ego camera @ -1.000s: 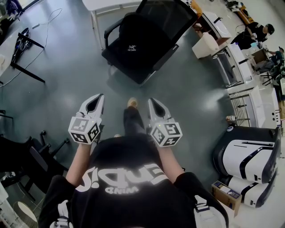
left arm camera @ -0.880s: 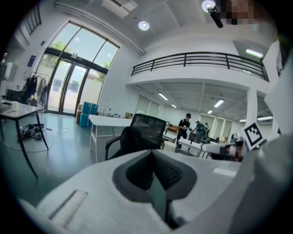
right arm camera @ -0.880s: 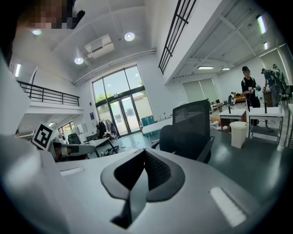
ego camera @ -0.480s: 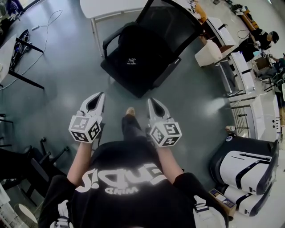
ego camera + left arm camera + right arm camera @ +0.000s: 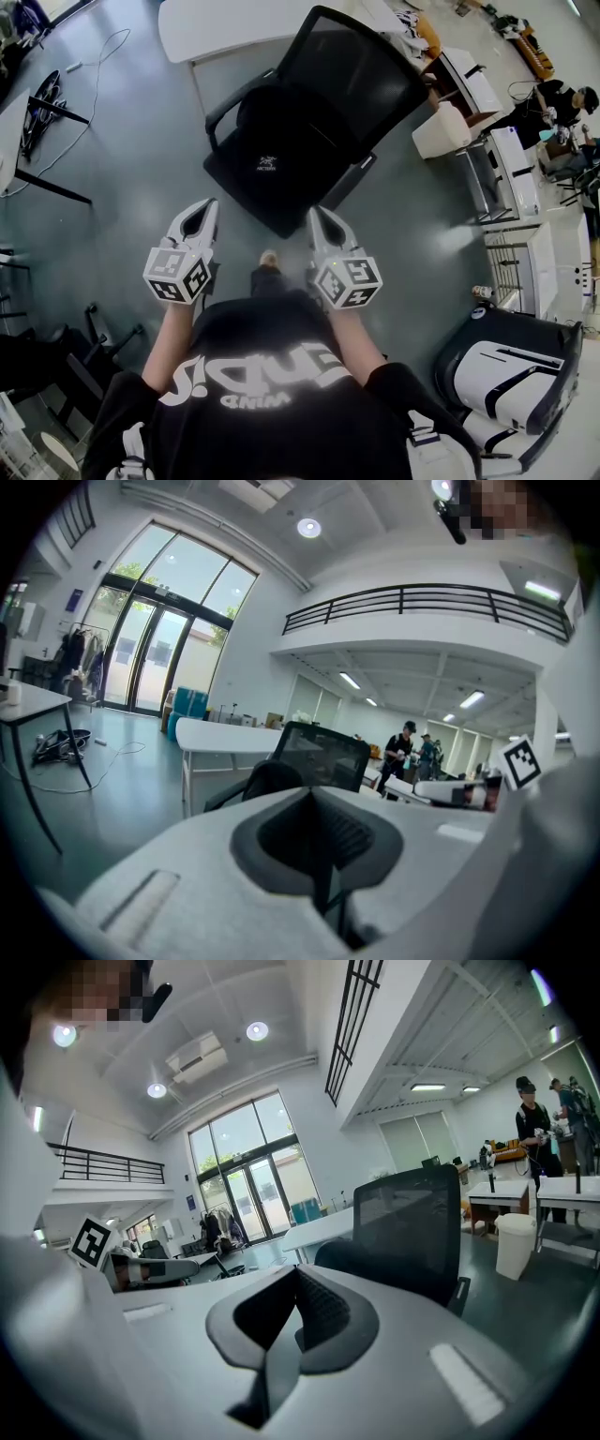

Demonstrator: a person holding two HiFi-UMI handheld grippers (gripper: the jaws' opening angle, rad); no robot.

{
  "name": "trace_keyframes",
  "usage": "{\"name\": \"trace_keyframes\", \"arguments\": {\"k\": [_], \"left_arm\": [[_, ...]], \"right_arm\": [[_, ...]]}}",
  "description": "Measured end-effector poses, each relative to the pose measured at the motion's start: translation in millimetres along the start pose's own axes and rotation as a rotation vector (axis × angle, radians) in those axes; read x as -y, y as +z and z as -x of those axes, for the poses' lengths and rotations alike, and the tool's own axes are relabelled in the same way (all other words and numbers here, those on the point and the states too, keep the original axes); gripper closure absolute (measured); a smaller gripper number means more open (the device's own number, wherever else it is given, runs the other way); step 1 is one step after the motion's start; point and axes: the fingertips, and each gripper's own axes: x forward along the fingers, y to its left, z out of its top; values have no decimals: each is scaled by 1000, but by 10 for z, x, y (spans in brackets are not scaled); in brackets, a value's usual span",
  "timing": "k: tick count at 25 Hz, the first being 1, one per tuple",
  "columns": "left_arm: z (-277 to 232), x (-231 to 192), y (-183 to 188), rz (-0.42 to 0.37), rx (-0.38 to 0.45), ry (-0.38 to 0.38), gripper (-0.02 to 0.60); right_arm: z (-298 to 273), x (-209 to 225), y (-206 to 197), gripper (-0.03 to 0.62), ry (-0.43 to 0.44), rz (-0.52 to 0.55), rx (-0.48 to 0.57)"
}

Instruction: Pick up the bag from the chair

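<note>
A black bag (image 5: 281, 141) with a small white logo lies on the seat of a black mesh-backed office chair (image 5: 361, 66), straight ahead in the head view. My left gripper (image 5: 206, 203) is shut and empty, short of the chair's near left corner. The right gripper (image 5: 318, 212), also shut and empty, hovers by the seat's front edge. From the left gripper view the bag (image 5: 272, 778) shows as a dark hump in front of the chair back (image 5: 328, 757), beyond my gripper (image 5: 314, 794). The right gripper view has the chair (image 5: 412, 1227) and bag (image 5: 342, 1252) beyond my gripper (image 5: 298, 1274).
A white table (image 5: 225, 23) stands behind the chair. White desks and a white bin (image 5: 441, 129) line the right side. White and black cases (image 5: 511, 370) sit at the lower right. A black stand and cables (image 5: 42, 103) lie to the left. Other black chairs (image 5: 56, 347) are at my left. People (image 5: 405, 752) stand in the distance.
I have walked forward: the chair with the bag has come nearer and now lies just past both grippers. Both grippers keep their pose in front of me, jaws shut.
</note>
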Motion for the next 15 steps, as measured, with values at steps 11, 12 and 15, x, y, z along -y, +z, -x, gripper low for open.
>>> {"name": "trace_keyframes", "arguments": {"k": [11,12,15], "left_arm": [[-773,-167,279,-4,-2,15,581],[-820,-204,303,-5,-5,13,581],[-963,-340,357,-6,-11,7,581]], "right_arm": [[-594,545,268,592,15,-16,-21],[-647,569,285,592,12,-18,-22],[-801,622,337,592,1,-22,-20]]}}
